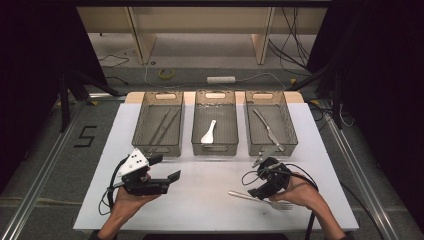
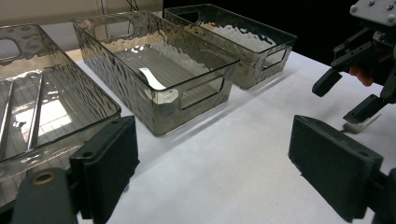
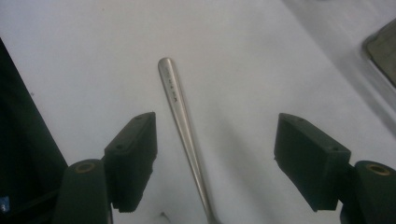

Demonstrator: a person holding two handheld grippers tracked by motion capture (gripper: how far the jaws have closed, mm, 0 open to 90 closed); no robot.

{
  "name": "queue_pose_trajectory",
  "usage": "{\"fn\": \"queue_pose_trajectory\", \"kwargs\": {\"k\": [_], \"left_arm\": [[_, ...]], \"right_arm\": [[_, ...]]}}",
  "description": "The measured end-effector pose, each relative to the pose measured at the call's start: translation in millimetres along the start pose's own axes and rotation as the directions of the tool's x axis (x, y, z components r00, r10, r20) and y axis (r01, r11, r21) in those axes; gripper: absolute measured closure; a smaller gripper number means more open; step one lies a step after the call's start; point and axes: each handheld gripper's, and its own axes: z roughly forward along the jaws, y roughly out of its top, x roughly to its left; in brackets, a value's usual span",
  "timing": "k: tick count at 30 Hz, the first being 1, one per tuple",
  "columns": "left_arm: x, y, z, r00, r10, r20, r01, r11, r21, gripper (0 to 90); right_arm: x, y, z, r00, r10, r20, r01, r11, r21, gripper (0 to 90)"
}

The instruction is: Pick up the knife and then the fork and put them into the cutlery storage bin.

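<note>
White sheet covering the tabletop (image 1: 200,200), dark floor and cables behind it, and 3 smoky see-through bins lined up along the far edge: the left bin (image 1: 158,122) has what looks like long tongs or chopsticks in it, the middle bin (image 1: 215,121) has a small white spoon (image 1: 208,132), and the right bin (image 1: 270,121) has a knife-looking piece (image 1: 267,129). So it reads as cutlery sorting, and the piece in play is the fork (image 1: 260,199) lying flat on the sheet near the front right, handle pointing left, tines to the right, well apart from the bins. The right gripper (image 3: 215,163) is down over it with its jaws wide apart, straddling the fork handle (image 3: 182,126), which runs up the gap between them, a bit nearer the left pad (image 3: 133,161); nothing is pinched yet as far as I can tell. The left gripper (image 2: 212,172) is just parked over bare sheet in front of the left and middle bins, jaws also spread wide with nothing between them. My read: this is the reach-and-line-up step right before the grab. Next move needs the right gripper to settle down to the sheet, center on that thin handle and squeeze, and since the handle is slim, flat and shiny it could easily slip or skate out sideways. Which bin it belongs in, honestly can't say yet.
</note>
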Motion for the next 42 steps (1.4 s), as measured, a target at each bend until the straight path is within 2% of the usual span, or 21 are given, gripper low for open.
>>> {"fn": "queue_pose_trajectory", "kwargs": {"k": [3,10,11,14,17,20,25,27,31,42], "left_arm": [[-0.1,0.1,-0.1,1.0000,0.001,0.001,-0.001,1.0000,-0.001,15.2],[0.0,0.2,-0.5,1.0000,0.003,0.002,-0.002,1.0000,-0.003,15.2],[-0.1,0.2,-0.5,1.0000,0.003,0.004,-0.003,1.0000,-0.003,15.2],[-0.8,0.3,-0.3,0.9999,0.008,0.006,-0.008,1.0000,-0.002,15.2],[-0.8,0.3,-0.2,0.9999,0.009,0.006,-0.009,1.0000,-0.002,15.2],[-0.6,0.2,-0.2,1.0000,0.007,0.006,-0.007,1.0000,-0.002,15.2],[-0.9,0.2,-0.2,1.0000,0.008,0.006,-0.008,1.0000,-0.001,15.2],[-0.9,0.2,0.0,1.0000,0.007,0.006,-0.007,1.0000,-0.001,15.2],[-0.8,0.3,-0.2,0.9999,0.008,0.007,-0.008,1.0000,0.000,15.2],[-0.8,0.4,-0.3,0.9999,0.010,0.005,-0.010,1.0000,0.000,15.2]], "right_arm": [[2.2,-2.7,4.1,0.9999,-0.011,0.012,0.010,1.000,0.025,32.2],[3.6,-6.6,8.0,0.9997,-0.021,0.007,0.021,0.999,0.049,36.5],[4.7,-8.0,9.8,0.9995,-0.029,0.012,0.029,0.997,0.069,37.4],[5.5,-9.0,11.9,0.9993,-0.036,0.009,0.035,0.996,0.082,38.9],[7.0,-10.4,15.1,0.9992,-0.039,0.008,0.038,0.994,0.101,43.3],[7.9,-11.9,19.2,0.9981,-0.055,0.026,0.052,0.990,0.135,49.4],[6.4,-13.9,23.1,0.9982,-0.058,0.016,0.055,0.987,0.148,55.3],[6.7,-13.9,24.0,0.9967,-0.080,0.011,0.077,0.985,0.152,57.5],[7.9,-13.3,25.3,0.9961,-0.088,0.011,0.085,0.983,0.164,62.4],[8.9,-13.9,30.9,0.9928,-0.120,-0.002,0.118,0.976,0.183,69.8]]}}
